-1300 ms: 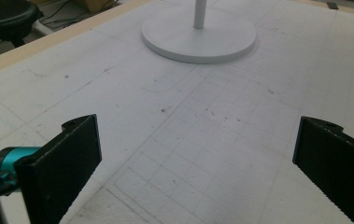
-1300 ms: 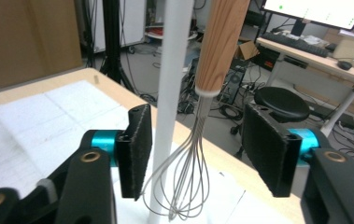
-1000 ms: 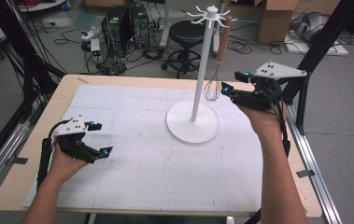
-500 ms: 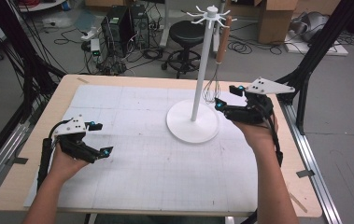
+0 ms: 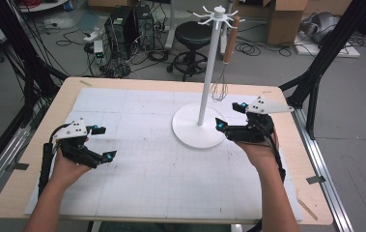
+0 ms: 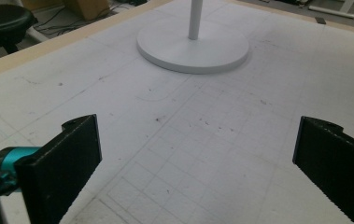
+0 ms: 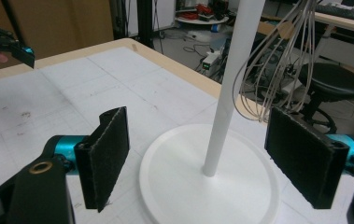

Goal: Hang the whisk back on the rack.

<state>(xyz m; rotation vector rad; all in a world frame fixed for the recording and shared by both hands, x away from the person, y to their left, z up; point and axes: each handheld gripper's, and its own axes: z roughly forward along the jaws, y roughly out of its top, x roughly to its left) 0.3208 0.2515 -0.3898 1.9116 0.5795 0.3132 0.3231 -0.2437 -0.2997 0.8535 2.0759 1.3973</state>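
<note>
Whisk (image 5: 220, 87) on unmarked white stand (image 5: 204, 72), no legible writing

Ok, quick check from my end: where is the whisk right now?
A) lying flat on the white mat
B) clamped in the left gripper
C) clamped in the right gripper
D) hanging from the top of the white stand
D: the whisk hangs by its wooden handle from a hook at the top of the white stand, wires down, while the right gripper and left gripper are both open and empty.
</note>
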